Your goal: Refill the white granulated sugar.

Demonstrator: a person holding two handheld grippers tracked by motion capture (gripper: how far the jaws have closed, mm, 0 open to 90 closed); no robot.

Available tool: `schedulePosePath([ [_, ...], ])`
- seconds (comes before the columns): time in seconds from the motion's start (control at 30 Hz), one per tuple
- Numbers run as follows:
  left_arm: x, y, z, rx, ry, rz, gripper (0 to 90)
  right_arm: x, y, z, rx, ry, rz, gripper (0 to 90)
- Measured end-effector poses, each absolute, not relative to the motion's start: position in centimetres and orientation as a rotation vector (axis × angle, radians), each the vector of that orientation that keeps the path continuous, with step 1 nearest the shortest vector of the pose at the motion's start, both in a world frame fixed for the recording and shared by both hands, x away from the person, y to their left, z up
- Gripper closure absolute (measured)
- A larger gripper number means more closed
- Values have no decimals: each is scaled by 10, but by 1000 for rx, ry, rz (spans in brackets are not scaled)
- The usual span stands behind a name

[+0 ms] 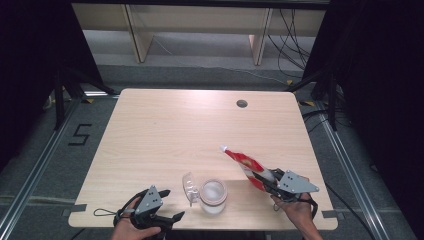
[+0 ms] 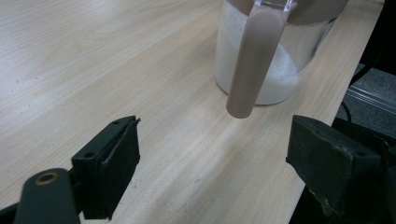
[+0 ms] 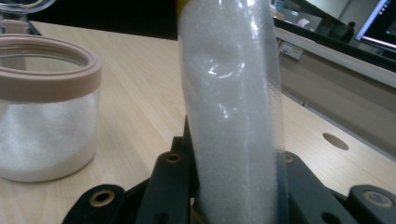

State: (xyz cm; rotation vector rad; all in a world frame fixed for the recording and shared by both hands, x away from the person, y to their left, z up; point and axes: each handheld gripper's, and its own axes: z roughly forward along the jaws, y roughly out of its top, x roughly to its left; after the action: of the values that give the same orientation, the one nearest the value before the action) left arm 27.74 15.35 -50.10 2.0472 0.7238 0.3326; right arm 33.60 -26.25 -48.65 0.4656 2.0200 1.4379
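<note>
A glass jar point(image 1: 213, 196) with a pinkish rim stands near the table's front edge, partly full of white granules, its clear lid point(image 1: 189, 186) swung open to the left. My right gripper point(image 1: 262, 179) is shut on the lower end of a red and white bag point(image 1: 242, 161), which tilts up and to the left, right of the jar. In the right gripper view the bag point(image 3: 233, 102) shows white granules through its clear side, pinched between the jaws point(image 3: 233, 191), with the jar point(image 3: 46, 121) at left. My left gripper point(image 1: 171, 204) rests open left of the jar, jaws point(image 2: 217, 140) wide and empty, facing the jar point(image 2: 280, 70) and its hanging brown strap point(image 2: 254, 60).
The wooden table point(image 1: 165, 130) has a round cable hole point(image 1: 242, 103) at the back right. The jar and both hands sit close to the front edge. Wooden furniture legs and cables lie on the floor beyond the table.
</note>
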Motion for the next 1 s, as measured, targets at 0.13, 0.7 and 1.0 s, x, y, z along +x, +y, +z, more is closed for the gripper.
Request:
schedulePosePath([
  [0.13, 277, 153, -501, 2038, 732, 333, 165, 336, -267, -488, 504, 2017, 1440, 772],
  [0.7, 276, 152, -502, 2015, 733, 325, 165, 326, -283, -486, 619, 2013, 1427, 770],
  [1.0, 277, 153, -501, 2020, 739, 323, 165, 320, -287, -487, 658, 2014, 1431, 769],
])
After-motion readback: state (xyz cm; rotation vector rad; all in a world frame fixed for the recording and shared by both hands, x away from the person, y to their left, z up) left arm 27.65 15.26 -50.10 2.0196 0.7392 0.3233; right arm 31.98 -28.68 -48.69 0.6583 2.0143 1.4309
